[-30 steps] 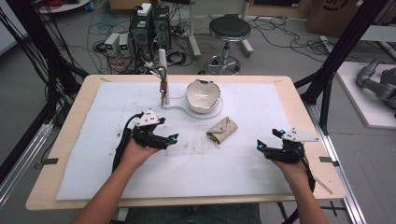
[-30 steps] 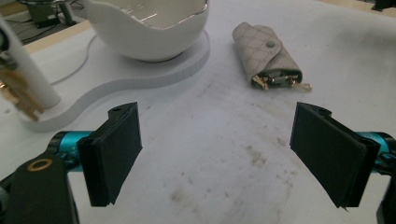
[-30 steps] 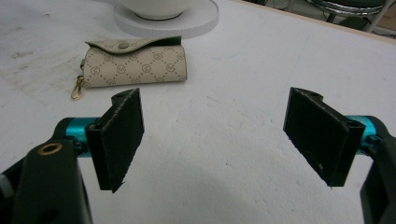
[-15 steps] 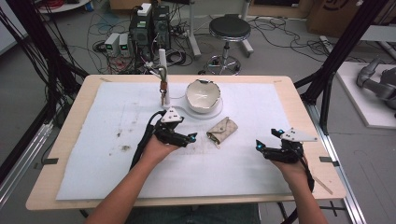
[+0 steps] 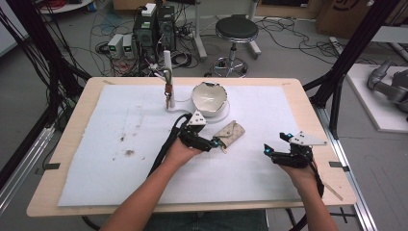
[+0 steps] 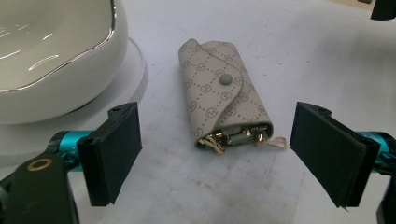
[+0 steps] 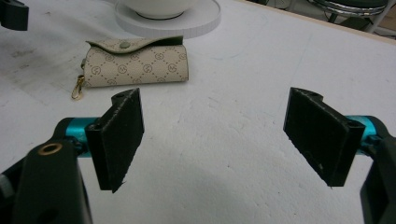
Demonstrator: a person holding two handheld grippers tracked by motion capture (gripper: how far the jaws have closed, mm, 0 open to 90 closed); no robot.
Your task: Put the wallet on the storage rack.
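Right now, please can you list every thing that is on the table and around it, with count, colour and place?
key pouch: 1, beige patterned, snap closed, gold hooks out, mid-table on the sheet
bowl: 1, white, on a white round base behind the pouch
stand: 1, white post, left of the bowl
sheet: 1, white, stained, covering the table
table: 1, light wood
stool: 1, black seat, on the floor beyond
left gripper: 1, black, open, at the pouch
right gripper: 1, black, open, right side of the sheet
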